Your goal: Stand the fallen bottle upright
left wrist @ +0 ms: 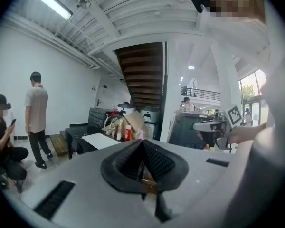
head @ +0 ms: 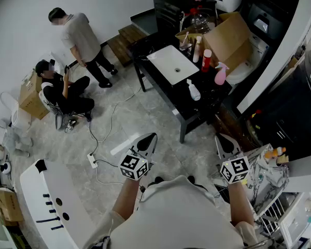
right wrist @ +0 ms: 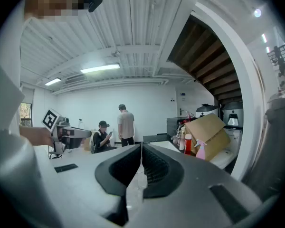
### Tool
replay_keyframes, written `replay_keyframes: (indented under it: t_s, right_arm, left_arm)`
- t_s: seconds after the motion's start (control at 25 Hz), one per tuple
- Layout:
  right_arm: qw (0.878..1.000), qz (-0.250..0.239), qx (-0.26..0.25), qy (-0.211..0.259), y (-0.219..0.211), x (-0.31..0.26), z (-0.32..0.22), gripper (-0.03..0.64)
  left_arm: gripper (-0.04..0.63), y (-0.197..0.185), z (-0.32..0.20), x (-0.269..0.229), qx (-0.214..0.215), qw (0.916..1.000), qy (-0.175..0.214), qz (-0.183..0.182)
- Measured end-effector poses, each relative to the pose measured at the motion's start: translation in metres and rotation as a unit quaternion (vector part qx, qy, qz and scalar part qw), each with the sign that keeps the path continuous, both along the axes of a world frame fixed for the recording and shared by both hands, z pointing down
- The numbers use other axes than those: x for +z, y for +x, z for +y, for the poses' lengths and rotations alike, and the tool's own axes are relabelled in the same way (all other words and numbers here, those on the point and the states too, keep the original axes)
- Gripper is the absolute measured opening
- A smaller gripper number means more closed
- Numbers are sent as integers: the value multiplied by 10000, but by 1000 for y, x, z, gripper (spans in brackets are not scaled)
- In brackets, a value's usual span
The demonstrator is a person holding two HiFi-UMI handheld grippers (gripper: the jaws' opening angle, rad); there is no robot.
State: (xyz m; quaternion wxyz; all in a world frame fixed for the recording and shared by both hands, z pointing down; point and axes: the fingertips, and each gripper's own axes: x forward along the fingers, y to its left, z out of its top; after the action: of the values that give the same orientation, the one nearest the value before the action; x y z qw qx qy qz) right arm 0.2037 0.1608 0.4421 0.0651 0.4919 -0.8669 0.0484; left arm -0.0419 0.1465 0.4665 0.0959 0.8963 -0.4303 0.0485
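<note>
The fallen bottle point(head: 193, 90) is lying on its side on the black table point(head: 210, 98), white body, cap end pointing to about 11 o'clock. It's roughly at 12 to 1 o'clock from the person holding the grippers, and well out of reach of both. Right by it at its 11 o'clock is a white basin point(head: 173, 64). A pink spray bottle point(head: 221, 74) stands at its 2 o'clock and a red bottle point(head: 206, 60) at 1 o'clock. Behind those there's an open cardboard box point(head: 230, 40).

Neither gripper is anywhere near the table. The left gripper point(head: 152, 135) hangs over the floor with its jaws pressed together and nothing in them; same story from its own camera point(left wrist: 142, 141). The right gripper point(head: 218, 136) is off at the left one's 3 o'clock, also over the floor, jaws closed tight and empty point(right wrist: 141, 146).

Further out, at about 10 o'clock, one person stands point(head: 83, 38) and another sits on the floor point(head: 59, 90). A power strip point(head: 93, 161) lies on the tiles near the left gripper.
</note>
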Motion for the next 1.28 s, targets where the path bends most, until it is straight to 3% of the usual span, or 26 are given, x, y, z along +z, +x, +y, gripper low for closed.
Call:
replay_keyframes:
  t_s: [1.28]
  right_arm:
    - [9998,-154,82,-59,-20,2,-4,37]
  left_arm:
    - [9,-13,-1,-1,57,10000,-15,50]
